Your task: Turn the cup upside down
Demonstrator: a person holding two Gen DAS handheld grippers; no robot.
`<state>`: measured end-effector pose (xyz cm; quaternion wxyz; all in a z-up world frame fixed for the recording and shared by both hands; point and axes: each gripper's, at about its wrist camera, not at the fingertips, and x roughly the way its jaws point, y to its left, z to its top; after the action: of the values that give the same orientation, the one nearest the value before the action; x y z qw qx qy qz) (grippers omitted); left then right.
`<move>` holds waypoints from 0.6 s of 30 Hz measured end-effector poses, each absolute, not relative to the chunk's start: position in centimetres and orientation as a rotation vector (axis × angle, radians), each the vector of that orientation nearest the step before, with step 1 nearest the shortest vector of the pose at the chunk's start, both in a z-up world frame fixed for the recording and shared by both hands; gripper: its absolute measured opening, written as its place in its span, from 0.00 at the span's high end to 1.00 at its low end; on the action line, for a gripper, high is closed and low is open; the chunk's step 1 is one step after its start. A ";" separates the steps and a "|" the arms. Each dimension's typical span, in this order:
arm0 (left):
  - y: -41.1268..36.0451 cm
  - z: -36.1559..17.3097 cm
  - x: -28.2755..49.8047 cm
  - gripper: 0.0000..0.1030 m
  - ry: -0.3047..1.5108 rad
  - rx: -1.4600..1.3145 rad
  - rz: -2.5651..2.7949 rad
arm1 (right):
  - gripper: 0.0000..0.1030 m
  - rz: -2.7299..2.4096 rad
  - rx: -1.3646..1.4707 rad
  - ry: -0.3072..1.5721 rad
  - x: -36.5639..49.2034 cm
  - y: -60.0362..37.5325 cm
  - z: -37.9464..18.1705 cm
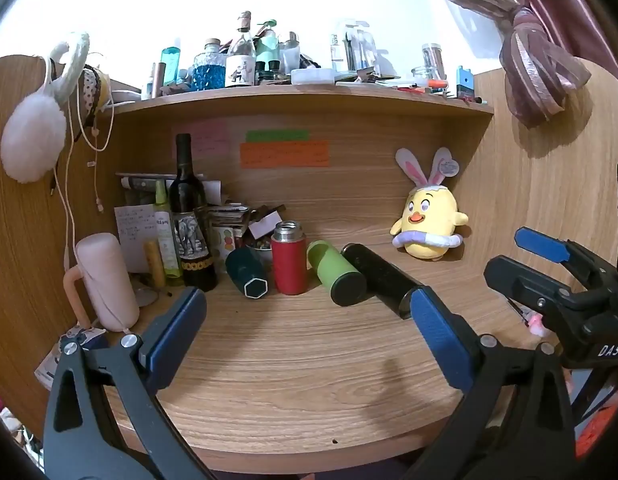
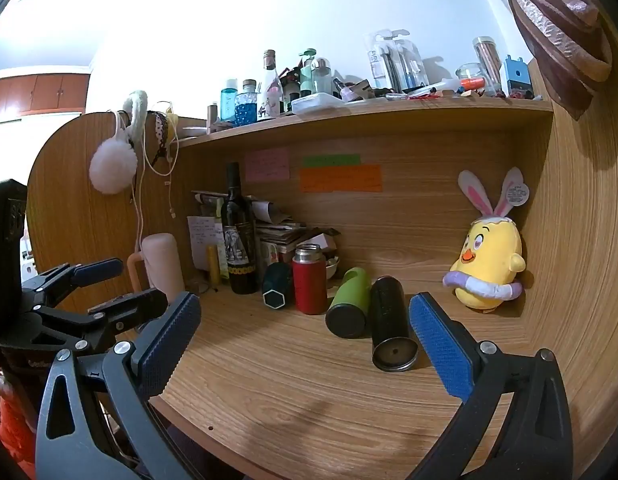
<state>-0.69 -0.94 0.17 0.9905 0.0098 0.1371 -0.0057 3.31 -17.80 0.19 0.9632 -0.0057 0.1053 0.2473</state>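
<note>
Cups are seen in a row on the wooden desk (image 1: 293, 360): a red flask (image 1: 289, 263) upright, with a dark teal cup (image 1: 247, 274), a green cup (image 1: 336, 272) and a black cup (image 2: 390, 328) lying on their sides. The left gripper (image 1: 309, 334) and right gripper (image 2: 305, 340) are held wide open, empty, short of the row.

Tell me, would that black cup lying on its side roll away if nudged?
Probably. The black cup is a smooth cylinder lying on the flat desk, so a sideways push would likely roll it. The green cup beside it might stop it leftward. It looks rigid, perhaps metal, so possibly slippery.
</note>
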 end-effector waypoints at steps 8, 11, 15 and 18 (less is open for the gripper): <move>-1.0 0.1 -0.7 0.00 0.282 0.019 -0.008 | 0.00 0.500 -0.013 0.213 3.2 -17.7 0.3; -0.8 0.2 -0.6 0.00 0.284 0.016 -0.007 | 0.00 0.500 -0.014 0.212 3.2 -17.8 0.3; -0.6 0.0 -0.5 0.00 0.288 0.009 -0.007 | 0.00 0.499 -0.014 0.211 3.1 -17.6 0.2; -0.5 -0.1 -0.5 0.00 0.289 0.007 -0.006 | 0.00 0.500 -0.014 0.211 3.1 -17.6 0.2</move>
<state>-0.45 -0.51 -0.14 0.9895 0.0035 0.1442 -0.0029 3.12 -17.64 0.22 0.9635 -0.0071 0.1041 0.2467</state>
